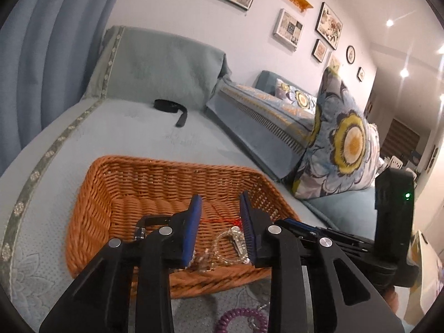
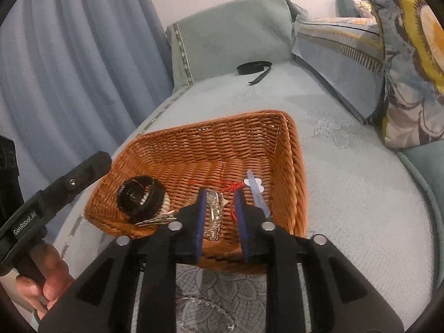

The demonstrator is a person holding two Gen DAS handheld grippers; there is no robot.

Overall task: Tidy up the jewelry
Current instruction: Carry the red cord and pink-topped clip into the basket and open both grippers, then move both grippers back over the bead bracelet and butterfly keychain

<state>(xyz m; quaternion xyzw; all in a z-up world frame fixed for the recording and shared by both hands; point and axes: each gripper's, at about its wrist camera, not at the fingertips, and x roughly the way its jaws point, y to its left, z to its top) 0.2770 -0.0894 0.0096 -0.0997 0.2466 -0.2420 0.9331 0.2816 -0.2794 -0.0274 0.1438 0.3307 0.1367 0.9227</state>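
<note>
Your left gripper [image 1: 220,229] is partly open over the near end of the wicker basket [image 1: 116,183], blue pads clear of the silver chain jewelry [image 1: 230,245] lying below the gap. Your right gripper [image 2: 220,217] is also slightly open above the same basket, silver jewelry visible between the pads, nothing clamped. A red string [image 2: 231,187] and a pale hair clip [image 2: 256,191] lie in the basket too. A purple coil band [image 1: 241,320] sits on the sofa cover [image 1: 125,136] nearer you; a black strap [image 1: 173,108] lies beyond.
</note>
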